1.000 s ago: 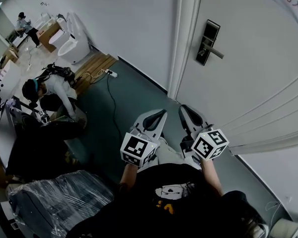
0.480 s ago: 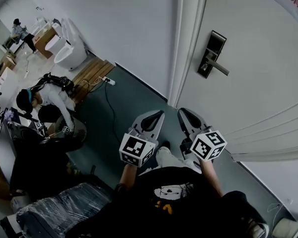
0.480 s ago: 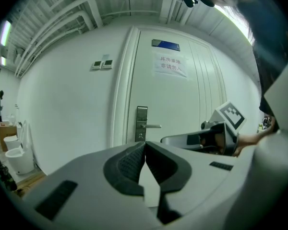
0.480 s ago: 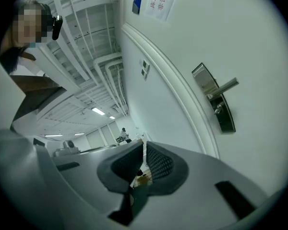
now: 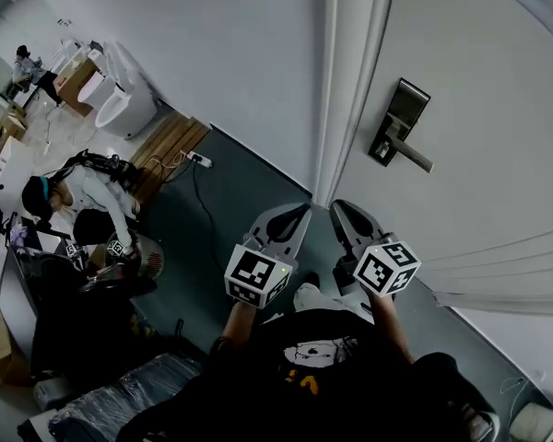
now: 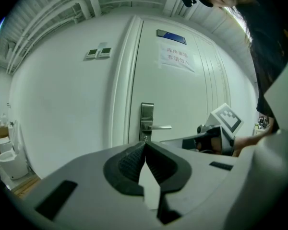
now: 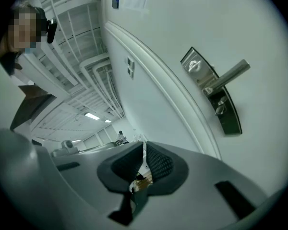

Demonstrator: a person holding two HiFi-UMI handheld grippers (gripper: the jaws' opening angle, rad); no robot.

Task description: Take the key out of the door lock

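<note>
The white door (image 5: 479, 81) fills the right of the head view, with a dark metal lock plate (image 5: 401, 118) and lever handle (image 5: 415, 157) on it. In the right gripper view a small key (image 7: 220, 109) sticks out of the lock plate (image 7: 229, 114) below the handle (image 7: 229, 74). The left gripper view shows the same lock plate (image 6: 147, 120) straight ahead. My left gripper (image 5: 300, 212) and right gripper (image 5: 337, 207) are held side by side low in front of my body, well short of the door. Both are shut with nothing in them.
A person (image 5: 83, 196) crouches on the floor at the left beside dark equipment. White toilets (image 5: 120, 90), a wooden pallet (image 5: 170, 138) and a power strip with cable (image 5: 200, 160) stand along the wall. A plastic-wrapped bundle (image 5: 120, 408) lies at the lower left. A paper sign (image 6: 176, 56) hangs on the door.
The head view has swung a little, so the lock sits lower and further right in the picture. Both grippers stay shut in about the same place.
</note>
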